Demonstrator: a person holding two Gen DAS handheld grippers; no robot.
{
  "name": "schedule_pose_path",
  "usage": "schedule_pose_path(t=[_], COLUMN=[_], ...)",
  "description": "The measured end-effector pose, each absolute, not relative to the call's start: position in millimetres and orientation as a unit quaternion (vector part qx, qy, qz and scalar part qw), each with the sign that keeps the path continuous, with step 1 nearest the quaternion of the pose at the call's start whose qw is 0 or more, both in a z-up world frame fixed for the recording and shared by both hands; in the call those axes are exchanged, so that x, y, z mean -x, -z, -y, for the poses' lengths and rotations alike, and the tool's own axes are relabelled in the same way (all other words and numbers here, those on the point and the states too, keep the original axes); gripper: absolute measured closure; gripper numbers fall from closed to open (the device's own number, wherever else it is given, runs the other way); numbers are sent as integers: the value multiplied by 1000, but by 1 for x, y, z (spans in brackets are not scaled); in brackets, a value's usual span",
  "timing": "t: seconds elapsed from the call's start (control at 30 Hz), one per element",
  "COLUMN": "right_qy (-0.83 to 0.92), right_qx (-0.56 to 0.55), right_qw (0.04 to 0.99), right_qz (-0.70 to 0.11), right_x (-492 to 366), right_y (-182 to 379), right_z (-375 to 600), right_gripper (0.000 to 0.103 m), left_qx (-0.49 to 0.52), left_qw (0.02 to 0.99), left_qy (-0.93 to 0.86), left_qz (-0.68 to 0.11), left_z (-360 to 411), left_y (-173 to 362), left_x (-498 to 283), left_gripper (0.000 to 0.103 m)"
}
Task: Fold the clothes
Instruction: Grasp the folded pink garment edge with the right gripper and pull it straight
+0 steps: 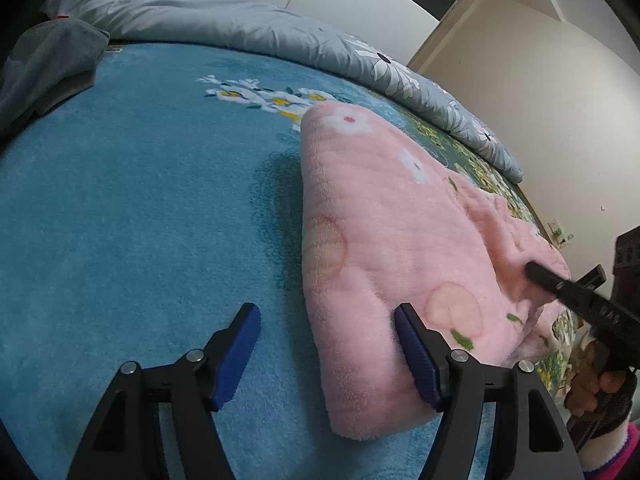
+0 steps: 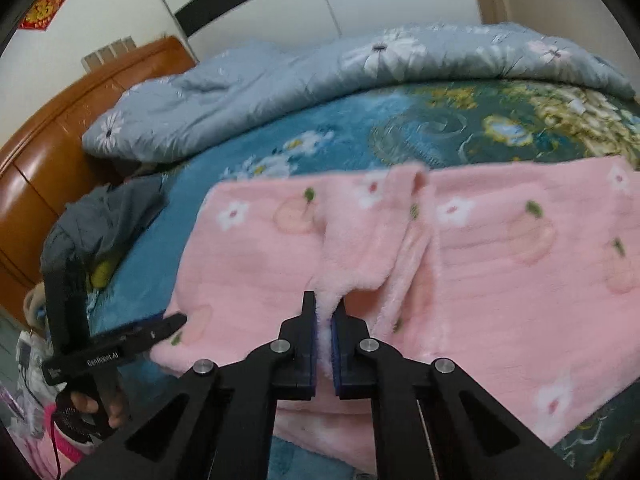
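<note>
A pink fleece garment point(image 1: 380, 220) printed with flowers and peaches lies spread on the blue floral blanket point(image 1: 140, 220). My left gripper point(image 1: 328, 356) is open over the garment's near corner. Its left pad hangs above the blanket and its right pad rests on the fleece, so the garment's edge lies between the pads unpinched. My right gripper point(image 2: 324, 320) is shut on a raised fold near the middle of the pink garment point(image 2: 500, 260). One of its fingers point(image 1: 560, 286) shows at the right in the left wrist view. A left finger point(image 2: 152, 330) lies by the garment's left corner.
A grey-blue floral duvet point(image 2: 280, 80) is bunched along the far side of the bed. A dark grey garment point(image 2: 112, 216) lies crumpled at the left by the wooden headboard point(image 2: 60, 140). The bed's edge and a pale wall are at the right in the left wrist view.
</note>
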State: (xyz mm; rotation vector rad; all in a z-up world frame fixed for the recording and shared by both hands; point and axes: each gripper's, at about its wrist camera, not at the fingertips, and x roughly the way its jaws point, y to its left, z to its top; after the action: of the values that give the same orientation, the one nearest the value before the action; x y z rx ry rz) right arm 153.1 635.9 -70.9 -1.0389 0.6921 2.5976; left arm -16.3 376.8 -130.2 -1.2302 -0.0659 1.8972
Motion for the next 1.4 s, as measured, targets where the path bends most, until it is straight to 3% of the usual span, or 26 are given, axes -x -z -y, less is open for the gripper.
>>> schedule_pose_path(t=[0.13,0.37,0.43,0.5,0.73,0.87,0.9,1.0,1.23,1.4], right_qy=[-896,-869,-870,-868,-847,-845,-846,-846,-886,-862], right_qx=[318,362,362,365,366,354,350,336,297,342], right_qw=[156,187,192,195,169,139,138,131,187,206], right_qz=[-268,-280,-274,-274,-346,-376,-378,-393,-303,-311], right_x=[-180,-182,-182,-182,-189,-185,-185,-187,-199,-202], right_y=[61,95,93,94,111,110,110,107,71,102], right_z=[-654,-658,-657,-658,-670,-668,-667,-667,-655,-655], right_gripper=[98,96,86,55,50,54,70,85,87,87], left_qx=[493,491,491,491,491,491,491,491,512,537], left_qw=[426,428,428,427,428,429,430,430,458,481], left_qy=[-758,-759,-759,-759,-758,-758,-758,-757,-723,-684], left_qz=[26,20,19,19,21,23,24,26,68,115], left_z=[-380,-381,-382,-382,-381,-381,-380,-380,-381,-385], left_y=[130,131,131,131,133,133,134,134,132,136], left_x=[16,15,15,15,16,17,17,17,22,28], left_gripper=[27,26,26,26,25,25,25,25,22,24])
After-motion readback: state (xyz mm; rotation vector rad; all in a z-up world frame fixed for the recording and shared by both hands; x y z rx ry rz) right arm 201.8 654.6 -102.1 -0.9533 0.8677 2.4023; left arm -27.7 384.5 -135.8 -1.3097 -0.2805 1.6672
